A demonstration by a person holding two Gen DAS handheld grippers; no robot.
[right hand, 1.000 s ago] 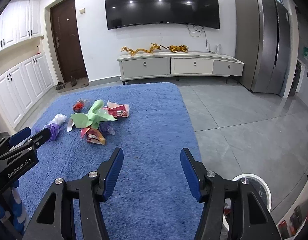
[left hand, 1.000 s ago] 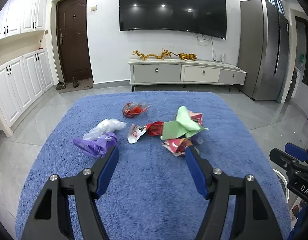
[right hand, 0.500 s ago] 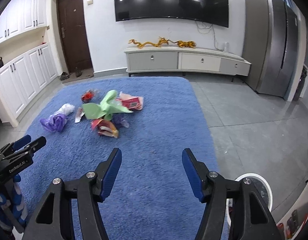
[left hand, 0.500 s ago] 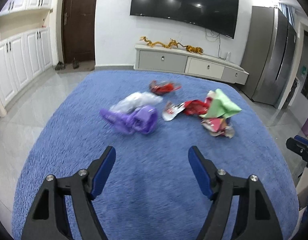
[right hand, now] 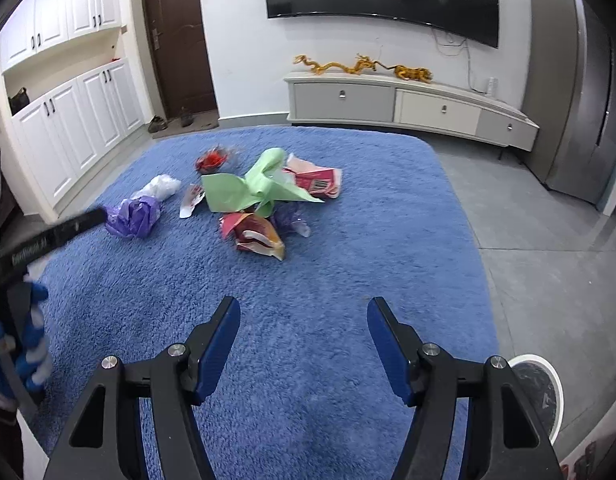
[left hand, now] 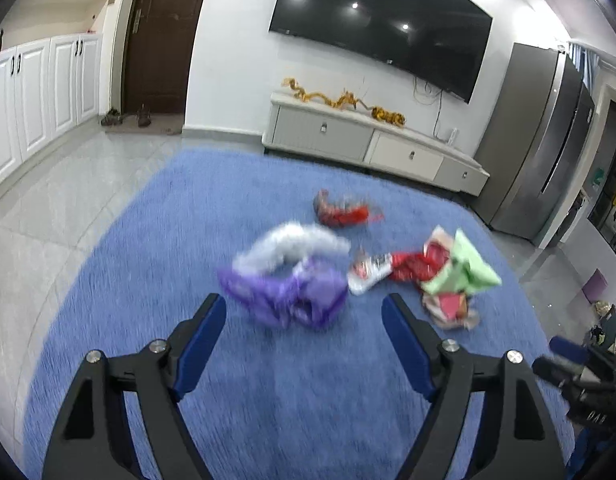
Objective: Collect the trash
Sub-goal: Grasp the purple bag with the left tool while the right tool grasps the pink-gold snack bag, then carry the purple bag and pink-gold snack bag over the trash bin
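Since a second earlier my left claw (left hand: 303, 310) had swung toward the purple bag (left hand: 291, 296), which went from sitting off its left finger to lying almost squarely between the spread jaws, just ahead of the tips; the left view was smeared with motion. That claw was wide open and empty. My right claw (right hand: 303, 314) had also crept nearer the pile, likewise gaping and holding nothing, poised over bare blue rug (right hand: 348, 248).

Taking the purple bag as my landmark: a white plastic bag (left hand: 291, 244) lay touching it on the far side, a red wrapper (left hand: 342, 212) sat farther beyond that, and a small white-and-red packet (left hand: 368, 274) lay just to its right. Farther right came the green paper (right hand: 255, 188), draped over the heap, with a crumpled red-and-orange snack bag (right hand: 255, 234) on its near side and a pink carton (right hand: 318, 178) behind it.

A white-rimmed bin (right hand: 540, 390) showed at the rug's right edge, well apart from the purple bag. As far as I could judge, nothing had been collected yet: every scrap was on the rug, so the whole job remained, starting with the purple bag.
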